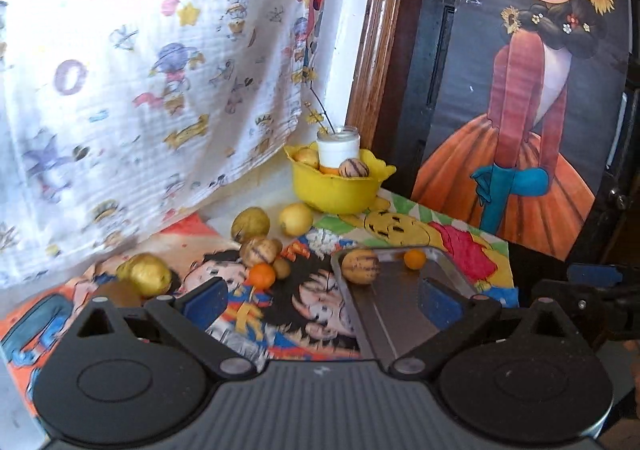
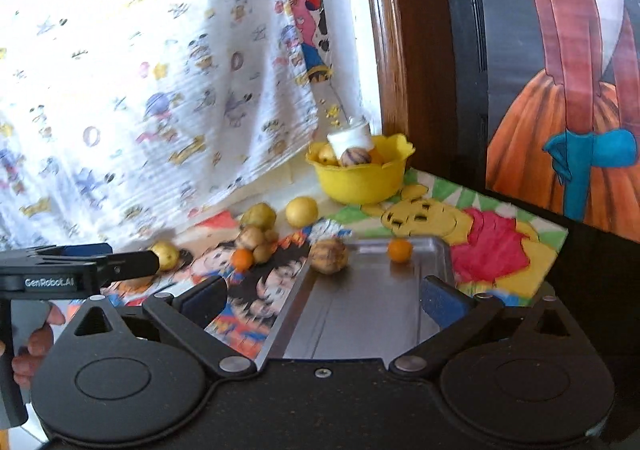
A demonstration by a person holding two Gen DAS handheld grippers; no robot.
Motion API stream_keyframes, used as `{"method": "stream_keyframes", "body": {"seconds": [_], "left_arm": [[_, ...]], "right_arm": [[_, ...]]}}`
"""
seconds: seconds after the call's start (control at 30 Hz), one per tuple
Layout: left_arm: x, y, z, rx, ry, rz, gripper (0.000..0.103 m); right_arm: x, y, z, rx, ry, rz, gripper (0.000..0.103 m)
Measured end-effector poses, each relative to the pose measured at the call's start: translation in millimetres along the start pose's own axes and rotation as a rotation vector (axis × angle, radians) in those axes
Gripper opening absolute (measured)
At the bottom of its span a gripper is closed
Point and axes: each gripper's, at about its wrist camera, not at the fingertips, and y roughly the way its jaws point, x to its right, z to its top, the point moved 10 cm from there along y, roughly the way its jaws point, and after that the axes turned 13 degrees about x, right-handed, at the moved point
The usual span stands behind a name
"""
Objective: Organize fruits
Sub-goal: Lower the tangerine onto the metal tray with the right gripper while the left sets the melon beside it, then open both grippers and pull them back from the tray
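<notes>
A metal tray (image 1: 400, 322) (image 2: 360, 314) lies on the cartoon cloth and holds a striped melon (image 1: 360, 265) (image 2: 329, 255) and a small orange (image 1: 414, 259) (image 2: 399, 250). Loose fruit lies left of it: a lemon (image 1: 296, 219) (image 2: 302, 211), a green-yellow fruit (image 1: 250, 225) (image 2: 258, 216), a striped melon (image 1: 260, 251), an orange (image 1: 262, 275) (image 2: 243, 259), a kiwi (image 1: 281, 268) and a yellow fruit (image 1: 150, 274) (image 2: 166, 255). My left gripper (image 1: 324, 304) and right gripper (image 2: 326, 300) both stand open and empty, back from the fruit.
A yellow bowl (image 1: 336, 190) (image 2: 360, 182) at the back holds several fruits and a white jar (image 1: 338, 148) with a twig. A printed curtain (image 1: 140, 90) hangs at left, a painted panel (image 1: 520, 90) at right. A hand (image 2: 32, 346) grips the left gripper's handle.
</notes>
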Motion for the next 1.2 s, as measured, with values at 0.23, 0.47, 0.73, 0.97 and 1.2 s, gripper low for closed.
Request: {"method": "stream_keyframes", "body": {"seconds": [0.23, 0.47, 0.73, 0.97, 1.2], "left_arm": [[-23, -38, -16, -0.013, 0.023, 0.003, 0.103], [-40, -69, -36, -0.014, 0.032, 0.0, 0.103], [-66, -87, -57, -0.047, 0.039, 0.01, 0.103], [-109, -98, -67, -0.059, 0.043, 0.082, 0.103], [-146, -99, -73, -0.064, 0.006, 0.14, 0.103]], "right_arm": [[-40, -41, -31, -0.049, -0.04, 0.035, 0.102], [-62, -62, -78, -0.106, -0.033, 0.026, 0.102], [-71, -67, -113, -0.162, 0.052, 0.015, 0.102], [-87, -54, -130, -0.191, 0.049, 0.05, 0.102], [-110, -36, -133, -0.202, 0.006, 0.107, 0.102]]}}
